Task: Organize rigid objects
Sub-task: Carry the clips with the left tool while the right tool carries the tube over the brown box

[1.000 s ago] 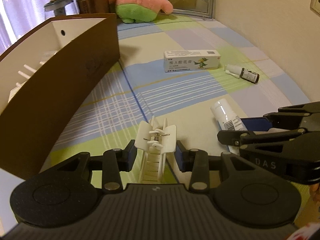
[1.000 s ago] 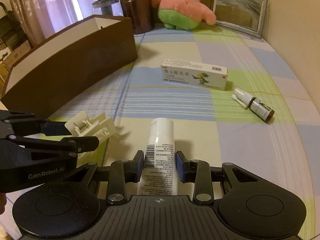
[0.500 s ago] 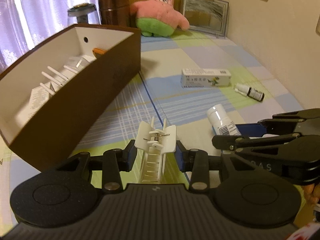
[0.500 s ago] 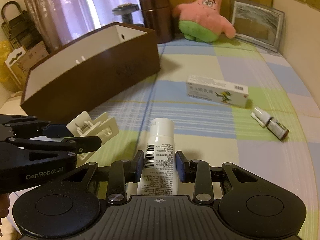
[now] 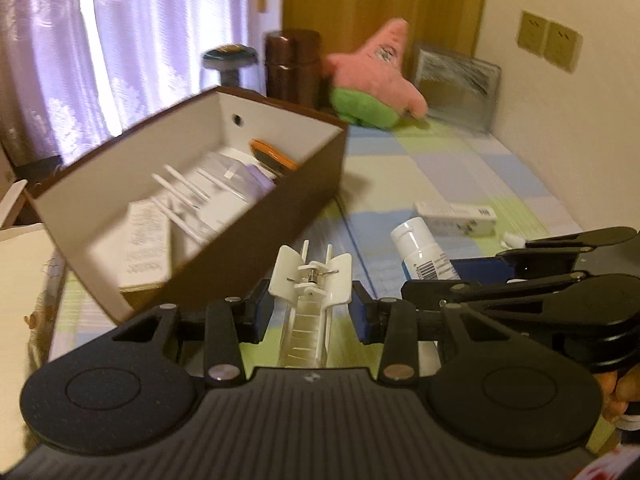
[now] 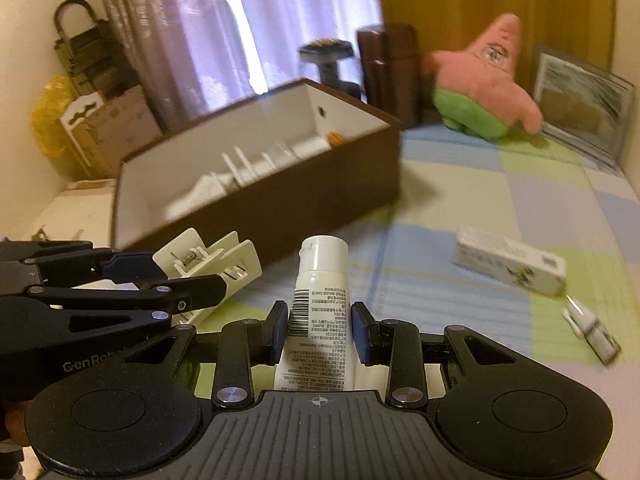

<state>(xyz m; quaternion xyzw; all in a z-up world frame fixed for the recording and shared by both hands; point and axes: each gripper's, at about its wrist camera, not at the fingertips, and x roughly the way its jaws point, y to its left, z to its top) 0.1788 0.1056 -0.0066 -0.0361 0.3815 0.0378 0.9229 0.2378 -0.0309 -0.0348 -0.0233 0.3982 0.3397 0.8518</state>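
My left gripper (image 5: 310,308) is shut on a white plastic clip (image 5: 310,280) and holds it above the checked cloth, just in front of the brown box (image 5: 256,240). The clip also shows in the right wrist view (image 6: 208,264). My right gripper (image 6: 320,328) is shut on a white tube with a barcode (image 6: 318,312), lifted beside the left gripper; the tube shows in the left wrist view too (image 5: 420,248). The brown box (image 6: 280,200) is open on top, with white items and an orange thing inside.
A white medicine carton (image 6: 508,260) and a small dropper bottle (image 6: 592,332) lie on the cloth at right. A pink star plush (image 6: 484,80), a brown canister (image 6: 388,68) and a picture frame (image 6: 580,108) stand at the back. Bags and cartons (image 6: 96,120) are off the left edge.
Both grippers have risen with their objects, so the box's inside now shows from above. The carton and dropper bottle have stayed on the cloth.
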